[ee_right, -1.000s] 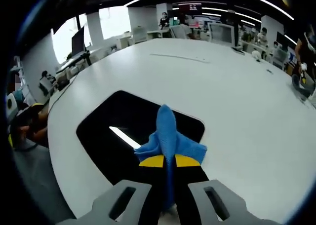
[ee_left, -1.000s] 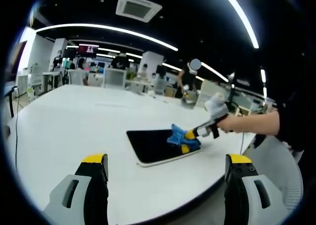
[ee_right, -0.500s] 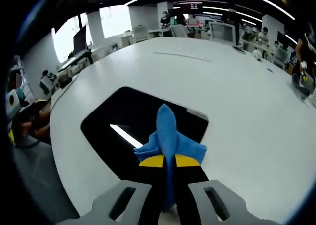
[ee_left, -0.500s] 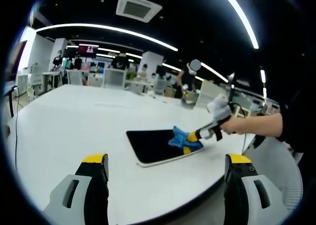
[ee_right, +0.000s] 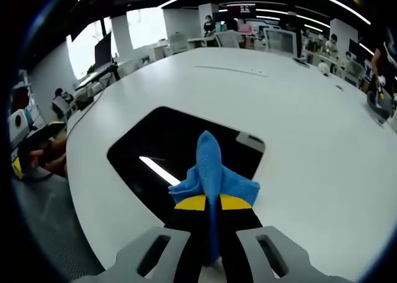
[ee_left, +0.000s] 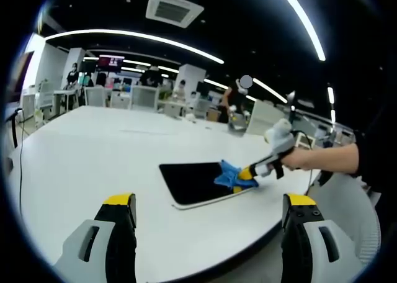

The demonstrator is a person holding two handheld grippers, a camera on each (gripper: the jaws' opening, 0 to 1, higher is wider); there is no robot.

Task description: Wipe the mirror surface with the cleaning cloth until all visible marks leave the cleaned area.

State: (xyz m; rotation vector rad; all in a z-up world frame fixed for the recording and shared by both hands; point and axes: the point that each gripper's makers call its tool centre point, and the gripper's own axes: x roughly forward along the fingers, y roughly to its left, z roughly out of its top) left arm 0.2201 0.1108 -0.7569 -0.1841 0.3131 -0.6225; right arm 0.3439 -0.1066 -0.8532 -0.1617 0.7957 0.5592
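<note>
Since a second before, the right gripper (ee_left: 247, 171) and its blue cleaning cloth (ee_left: 231, 175) had slid toward the 3 o'clock edge of the mirror (ee_left: 192, 181) in the left gripper view, the holding hand (ee_left: 304, 158) drawing back with it; in the right gripper view more of the dark glass had come to lie ahead of the cloth, and the left gripper's place at 9 o'clock had shifted a little. No containers stood on the white table (ee_left: 87, 152); the mirror lay flat on it, a dark rounded rectangle with a pale rim, reflecting a ceiling light as a bright streak (ee_right: 159, 170). In the right gripper view the right gripper (ee_right: 209, 203) had its yellow-tipped jaws closed tight on the cleaning cloth (ee_right: 212, 170), which stood up in a fold from between them and spread onto the mirror (ee_right: 161, 152) near its 5 o'clock edge. The person's hand reached in from 3 o'clock in the left gripper view, the forearm roughly level and the tool angled down to the glass. The left gripper (ee_left: 208, 203) hovered well back from the mirror, its two jaws spread wide with nothing between them. At 9 o'clock in the right gripper view, the other hand (ee_right: 44, 162) showed beyond the table edge.
</note>
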